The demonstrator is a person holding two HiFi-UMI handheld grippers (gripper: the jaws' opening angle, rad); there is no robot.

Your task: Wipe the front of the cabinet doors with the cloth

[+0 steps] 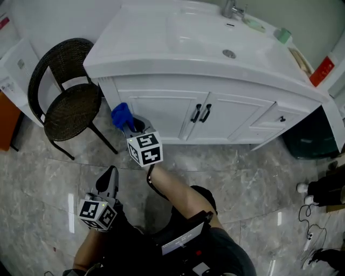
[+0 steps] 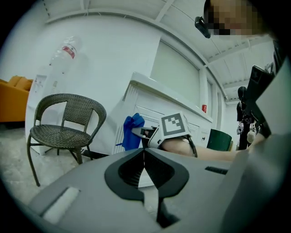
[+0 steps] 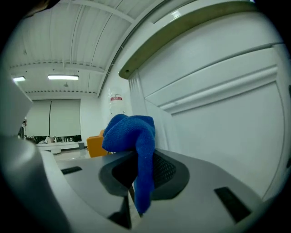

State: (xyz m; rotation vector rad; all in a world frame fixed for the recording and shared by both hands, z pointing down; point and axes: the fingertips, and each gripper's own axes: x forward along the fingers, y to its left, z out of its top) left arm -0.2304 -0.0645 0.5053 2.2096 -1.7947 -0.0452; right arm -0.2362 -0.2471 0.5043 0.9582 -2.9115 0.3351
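Right gripper (image 1: 131, 125) is clamping the blue cloth (image 3: 132, 133): jaws are pressing together on a fold, the bulk is bunching above the tips and a tail is hanging down between them. The gripper is pointing at the left end of the white vanity cabinet (image 1: 161, 86), with the cloth sitting low in front of the left door (image 1: 161, 116), close to its left edge and the fluted corner post (image 3: 135, 98). Whether the cloth is touching the door face I cannot tell; the right gripper view is showing the panel just beside it. Left gripper (image 2: 144, 154) is hanging lower and nearer, over the marble floor (image 1: 242, 172), jaws meeting tip to tip with nothing between them. The right door (image 1: 237, 116) is standing well to the right of the cloth, and both doors are sitting shut with their black handles (image 1: 201, 113) side by side at the centre. A dark wicker chair (image 1: 70, 102) is standing left of the cabinet. The sink basin (image 1: 215, 32) and faucet (image 1: 232, 8) are showing on top.
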